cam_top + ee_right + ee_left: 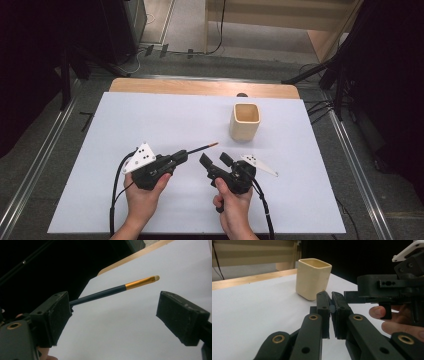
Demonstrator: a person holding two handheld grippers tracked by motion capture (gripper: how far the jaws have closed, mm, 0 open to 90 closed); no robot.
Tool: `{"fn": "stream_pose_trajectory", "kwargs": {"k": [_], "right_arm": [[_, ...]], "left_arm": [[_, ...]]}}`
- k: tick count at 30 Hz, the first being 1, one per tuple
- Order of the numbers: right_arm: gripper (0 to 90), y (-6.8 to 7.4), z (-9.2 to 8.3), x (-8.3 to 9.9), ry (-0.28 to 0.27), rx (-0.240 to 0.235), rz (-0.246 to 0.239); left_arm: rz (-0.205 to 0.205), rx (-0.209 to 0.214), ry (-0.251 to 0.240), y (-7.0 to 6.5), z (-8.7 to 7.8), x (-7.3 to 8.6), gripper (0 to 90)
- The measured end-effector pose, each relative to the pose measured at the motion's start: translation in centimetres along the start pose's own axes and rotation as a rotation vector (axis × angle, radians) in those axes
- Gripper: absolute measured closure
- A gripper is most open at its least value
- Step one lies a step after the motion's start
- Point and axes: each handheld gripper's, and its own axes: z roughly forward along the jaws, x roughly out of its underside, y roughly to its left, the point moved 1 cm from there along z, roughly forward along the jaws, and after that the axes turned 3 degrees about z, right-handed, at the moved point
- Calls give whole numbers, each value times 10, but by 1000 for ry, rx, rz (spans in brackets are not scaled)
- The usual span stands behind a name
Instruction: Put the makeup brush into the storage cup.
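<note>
Left gripper (332, 308) jaws clamped on a thin brush handle (332, 308). Cream square cup (312, 278) stood upright just beyond on the white table (249, 310). Right gripper (392, 287) close at right, fingers (378, 311) beneath it.

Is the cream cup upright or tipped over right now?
Upright. The cream cup stands on its base on the white table, open mouth up, apart from both grippers.
</note>
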Motion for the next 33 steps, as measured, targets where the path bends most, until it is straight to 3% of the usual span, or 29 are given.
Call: {"fn": "stream_pose_trajectory", "kwargs": {"k": [9, 17, 22, 29, 33], "right_arm": [[192, -6, -2, -5, -8, 0, 71], [197, -14, 1, -5, 31, -31, 191], [190, -17, 3, -7, 35, -37, 208], [298, -24, 3, -8, 44, -54, 267], [316, -26, 5, -7, 58, -60, 283]], "left_arm": [[17, 5, 0, -7, 4, 2, 860], [28, 13, -15, -15, 7, 5, 860], [38, 26, -11, -20, 11, 7, 859], [45, 25, -18, -23, 12, 8, 859], [54, 27, -22, -25, 13, 8, 859]]}}
